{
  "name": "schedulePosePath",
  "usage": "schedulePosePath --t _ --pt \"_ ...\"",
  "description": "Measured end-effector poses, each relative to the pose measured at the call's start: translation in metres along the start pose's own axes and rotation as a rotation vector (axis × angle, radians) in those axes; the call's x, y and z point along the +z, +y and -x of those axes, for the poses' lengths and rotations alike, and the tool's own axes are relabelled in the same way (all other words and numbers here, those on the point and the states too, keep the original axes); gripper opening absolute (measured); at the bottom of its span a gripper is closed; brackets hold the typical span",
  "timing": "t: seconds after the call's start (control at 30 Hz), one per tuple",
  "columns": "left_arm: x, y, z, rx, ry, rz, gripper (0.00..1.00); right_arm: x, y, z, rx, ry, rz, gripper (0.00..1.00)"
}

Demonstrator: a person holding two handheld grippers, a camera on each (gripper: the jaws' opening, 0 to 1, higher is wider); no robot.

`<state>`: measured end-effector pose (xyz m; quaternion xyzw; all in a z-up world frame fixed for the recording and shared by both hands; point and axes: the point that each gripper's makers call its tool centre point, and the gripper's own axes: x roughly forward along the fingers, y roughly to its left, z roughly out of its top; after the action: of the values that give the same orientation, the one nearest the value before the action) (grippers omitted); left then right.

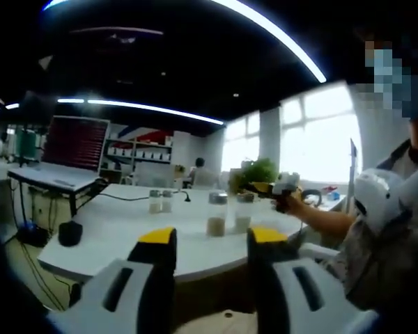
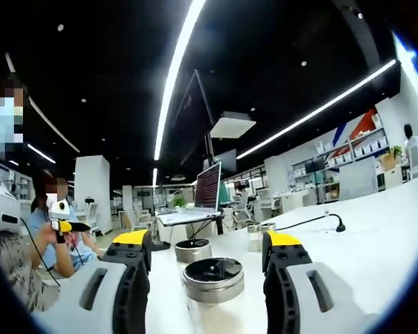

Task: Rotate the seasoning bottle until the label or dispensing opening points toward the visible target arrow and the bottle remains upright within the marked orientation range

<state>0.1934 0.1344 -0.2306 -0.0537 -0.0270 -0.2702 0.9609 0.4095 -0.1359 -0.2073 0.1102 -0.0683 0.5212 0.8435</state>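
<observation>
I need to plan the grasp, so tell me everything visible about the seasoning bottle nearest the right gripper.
The nearest seasoning bottle is a clear jar with a wide, shiny metal-looking lid, dark on top. It stands upright on the white table, between the open jaws of the right gripper; no contact is visible. A second similar bottle stands just behind it. No label can be made out.

Seasoning bottle [image 2: 213,292] nearest the right gripper [image 2: 205,278]: clear glass-like body, shiny metallic lid. Gripper jaws matt black plastic, yellow tips, grey smooth shells. White table [image 2: 376,243] under the bottle smooth, slightly glossy
</observation>
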Motion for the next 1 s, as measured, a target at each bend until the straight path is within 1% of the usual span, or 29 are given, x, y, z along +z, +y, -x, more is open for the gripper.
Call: schedulePosePath --t 0.07,0.1,0.17,0.2,0.23,0.27,0.3,0.33,0.4,0.5,0.57,0.63,0.67,0.8,0.9,0.93,0.97,1.0 --pt "0.004 0.001 0.002 0.010 -0.020 -0.002 0.42 -0.005 0.003 0.001 -0.016 0.010 -0.006 0.62" --pt "0.007 0.002 0.003 0.012 -0.027 -0.003 0.42 -0.008 0.001 0.002 -0.041 0.020 0.009 0.61" --pt "0.012 0.003 0.005 0.022 -0.044 -0.003 0.42 -0.008 0.000 0.004 -0.074 0.015 0.010 0.61" --pt "0.013 0.005 0.006 0.027 -0.049 -0.003 0.42 -0.006 -0.001 0.005 -0.089 0.004 0.001 0.61" --pt "0.014 0.006 0.006 0.033 -0.053 -0.003 0.42 -0.004 -0.003 0.005 -0.115 -0.012 -0.029 0.61" --pt "0.014 0.007 0.007 0.039 -0.056 -0.003 0.42 -0.005 -0.006 0.006 -0.143 -0.006 -0.042 0.62" --pt "0.014 0.008 0.007 0.042 -0.058 -0.003 0.42 -0.007 -0.008 0.005 -0.156 0.007 -0.038 0.62" --pt "0.014 0.009 0.007 0.045 -0.059 0.000 0.42 -0.012 -0.012 0.005 -0.190 0.038 -0.025 0.63" --pt "0.013 0.009 0.007 0.046 -0.058 0.003 0.42 -0.018 -0.015 0.005 -0.229 0.079 0.021 0.63" --pt "0.012 0.009 0.005 0.044 -0.051 0.002 0.42 -0.020 -0.012 0.001 -0.240 0.082 0.030 0.60" --pt "0.011 0.009 0.005 0.043 -0.048 0.001 0.42 -0.019 -0.015 0.001 -0.276 0.083 0.041 0.56" --pt "0.011 0.009 0.005 0.042 -0.047 0.003 0.42 -0.015 -0.021 0.002 -0.320 0.085 0.118 0.55" --pt "0.011 0.009 0.005 0.042 -0.047 0.004 0.42 -0.015 -0.020 0.001 -0.318 0.090 0.131 0.55" --pt "0.011 0.011 0.007 0.047 -0.044 0.006 0.42 -0.022 -0.019 -0.005 -0.304 0.118 0.103 0.54" --pt "0.011 0.012 0.008 0.048 -0.046 0.010 0.42 -0.026 -0.019 -0.005 -0.308 0.131 0.101 0.45" --pt "0.011 0.012 0.007 0.047 -0.044 0.011 0.42 -0.028 -0.018 -0.005 -0.294 0.136 0.088 0.41" --pt "0.010 0.011 0.007 0.046 -0.043 0.012 0.42 -0.029 -0.015 -0.006 -0.271 0.130 0.054 0.38" --pt "0.009 0.011 0.007 0.046 -0.041 0.013 0.42 -0.029 -0.018 -0.005 -0.281 0.132 0.072 0.38"
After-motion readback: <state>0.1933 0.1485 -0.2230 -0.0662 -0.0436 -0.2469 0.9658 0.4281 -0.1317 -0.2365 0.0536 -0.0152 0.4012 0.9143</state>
